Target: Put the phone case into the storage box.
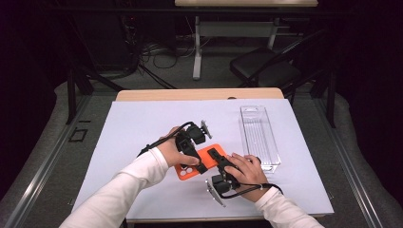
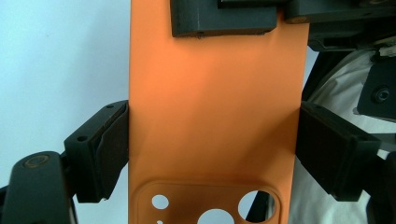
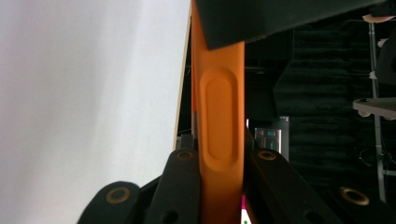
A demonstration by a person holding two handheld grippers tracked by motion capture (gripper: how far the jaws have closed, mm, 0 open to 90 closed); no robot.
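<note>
We see a white mat [image 1: 142, 128] covering most of the wooden table [image 1: 199, 94], whose far edge shows bare. On the mat's right part lies a clear plastic tray [image 1: 259, 135], long, lengthwise away from us. Beyond the table we note grey floor [image 1: 157, 76], a tangle of cables [image 1: 157, 52], a black folding chair [image 1: 271, 66] at right, and the white leg of another desk [image 1: 197, 47]. Dark curtains [image 1: 28, 71] close off the sides.
</note>
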